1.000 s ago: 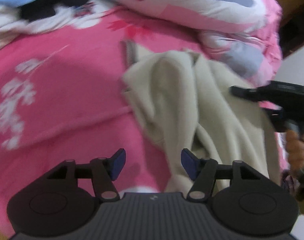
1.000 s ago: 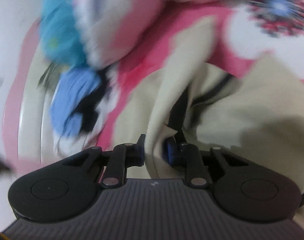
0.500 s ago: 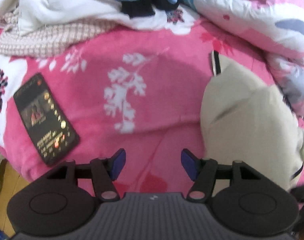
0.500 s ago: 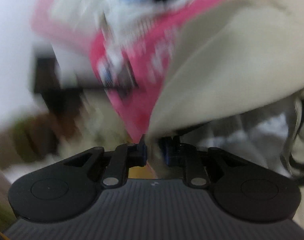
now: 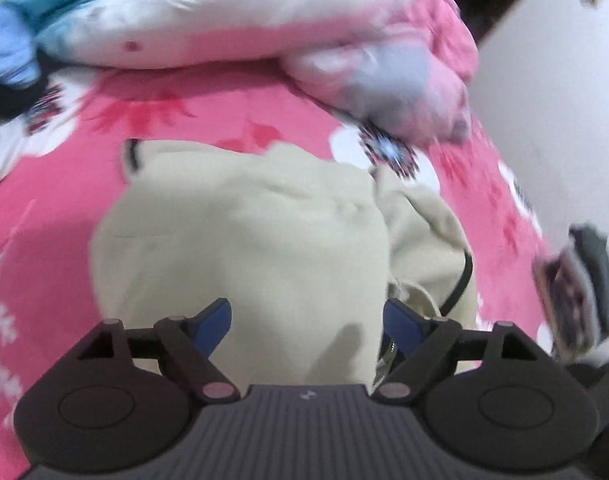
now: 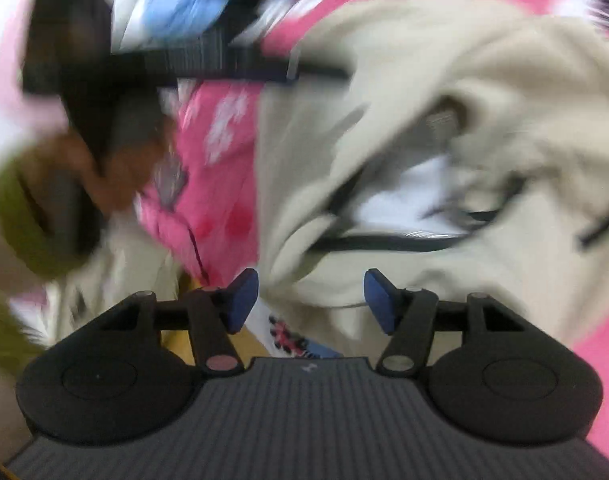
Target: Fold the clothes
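Both grippers' jaws apart above cream jacket (image 5: 240, 248) on pink bedspread (image 5: 56, 184)

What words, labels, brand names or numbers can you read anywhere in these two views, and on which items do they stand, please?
None can be read.
Left gripper: a small pale mark on its grey body, no letters made out.
Right gripper: the same kind of mark, blurred.
Beige garment: no print or tag visible.
Pink floral bedspread: pattern only, no text.
Dark object at the bed's right edge: too blurred to read.
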The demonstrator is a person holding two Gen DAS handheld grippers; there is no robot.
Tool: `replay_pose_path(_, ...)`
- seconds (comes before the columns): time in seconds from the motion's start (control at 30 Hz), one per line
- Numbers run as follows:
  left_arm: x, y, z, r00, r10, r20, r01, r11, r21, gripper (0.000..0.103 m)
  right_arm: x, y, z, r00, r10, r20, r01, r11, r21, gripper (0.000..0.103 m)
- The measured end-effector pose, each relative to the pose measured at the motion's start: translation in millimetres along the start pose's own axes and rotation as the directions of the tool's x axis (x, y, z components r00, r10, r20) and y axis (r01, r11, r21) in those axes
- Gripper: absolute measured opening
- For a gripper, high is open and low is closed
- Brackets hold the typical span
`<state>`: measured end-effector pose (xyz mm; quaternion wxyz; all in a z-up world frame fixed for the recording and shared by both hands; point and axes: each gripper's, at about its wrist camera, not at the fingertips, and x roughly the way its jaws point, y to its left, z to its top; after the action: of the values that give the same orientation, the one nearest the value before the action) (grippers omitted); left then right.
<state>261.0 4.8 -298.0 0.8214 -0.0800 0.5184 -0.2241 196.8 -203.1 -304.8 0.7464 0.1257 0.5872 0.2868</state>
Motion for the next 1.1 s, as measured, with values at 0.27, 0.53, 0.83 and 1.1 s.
replay_pose_path(0.27, 14.2, -9.1, -10.5, 0.995, 0.096, -0.031, -0.094, 0.994, 0.05, 0.083, -21.7, -102.0, 31.2, 0.986, -0.128, 0.104, 0.101, 0.968, 0.229, 0.055)
replay_pose_path(0.53, -5.8, -10.2, 0.7, 0.996, 0.088, 0.023, -0.09, 0.989, 0.121, 0.079, -17.4, -78.8, -28.0, 0.998, 0.062, -0.005, -0.06, 0.979, 0.195, 0.031)
replay_pose_path(0.83, 40.8, -87.7, 29.4, 0.99, -0.105, -0.093, 0.138, 0.849, 0.511, 0.071, -1.7, -53.6, -93.8, 0.972, 0.087, -0.218, -0.066, 0.993, 0.099, 0.029)
replay_pose_path(1.1, 106.4, -144.6, 10.5, 0.983, 0.034, -0.182, 0.14, 0.509, 0.849, 0.06, -18.3, -67.2, -116.2, 0.991, 0.061, -0.116, -0.034, 0.976, 0.215, 0.029)
